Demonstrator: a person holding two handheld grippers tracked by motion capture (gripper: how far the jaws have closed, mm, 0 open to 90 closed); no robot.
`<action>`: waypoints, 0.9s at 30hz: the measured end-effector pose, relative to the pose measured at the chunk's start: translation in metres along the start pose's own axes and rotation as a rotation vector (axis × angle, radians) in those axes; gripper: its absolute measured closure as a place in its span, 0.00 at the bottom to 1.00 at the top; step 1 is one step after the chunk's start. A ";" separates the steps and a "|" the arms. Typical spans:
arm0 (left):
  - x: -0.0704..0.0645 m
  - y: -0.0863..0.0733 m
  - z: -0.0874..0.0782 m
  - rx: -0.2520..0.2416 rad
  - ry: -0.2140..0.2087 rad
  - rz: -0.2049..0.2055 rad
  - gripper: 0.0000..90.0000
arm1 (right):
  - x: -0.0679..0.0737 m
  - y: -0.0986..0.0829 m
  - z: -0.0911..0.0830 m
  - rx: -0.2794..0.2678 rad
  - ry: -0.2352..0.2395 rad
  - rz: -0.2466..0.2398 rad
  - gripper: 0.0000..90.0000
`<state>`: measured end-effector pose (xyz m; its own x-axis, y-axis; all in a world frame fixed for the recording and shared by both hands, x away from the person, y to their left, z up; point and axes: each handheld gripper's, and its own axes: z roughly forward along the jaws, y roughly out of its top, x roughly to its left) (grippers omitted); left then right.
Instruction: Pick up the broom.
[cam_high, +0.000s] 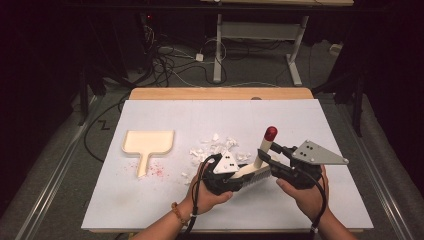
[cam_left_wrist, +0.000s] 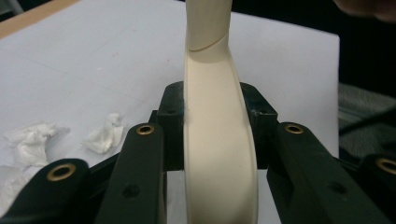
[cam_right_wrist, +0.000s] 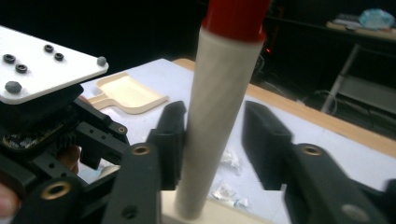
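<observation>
**Brush handoff: left clamping the head, right straddling the handle**

Left gripper (cam_high: 239, 176) is clamping the brush (cam_high: 257, 165) by its cream head, near the table's (cam_high: 150, 200) front edge, just in front of the paper scraps (cam_high: 215, 145). Handle is rising up and away to the red cap (cam_high: 270, 133); that long axis is running straight through the right gripper (cam_high: 267, 156). Right jaws are sitting apart around the handle (one pad touching, the other showing a gap). Dustpan (cam_high: 148, 144) is lying well left of the scraps.

left claw (cam_high: 248, 172) clamped; right claw (cam_high: 266, 155) jaws apart; both hand-held, close together
</observation>
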<state>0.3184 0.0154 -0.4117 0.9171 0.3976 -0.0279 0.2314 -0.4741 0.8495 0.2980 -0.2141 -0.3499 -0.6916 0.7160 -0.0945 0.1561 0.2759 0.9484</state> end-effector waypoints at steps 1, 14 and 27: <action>-0.001 -0.001 -0.006 0.015 -0.023 0.026 0.72 | -0.001 0.000 -0.001 0.003 0.014 -0.016 0.59; -0.004 -0.005 -0.039 0.045 -0.155 0.144 0.72 | -0.021 -0.026 -0.016 0.165 0.325 -0.131 0.41; -0.011 -0.010 -0.034 0.064 -0.299 0.209 0.72 | 0.007 -0.048 0.017 0.312 0.615 -0.201 0.58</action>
<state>0.2951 0.0424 -0.4015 0.9988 0.0447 -0.0181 0.0404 -0.5724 0.8189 0.2974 -0.2111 -0.4012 -0.9859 0.1663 0.0169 0.1148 0.6004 0.7914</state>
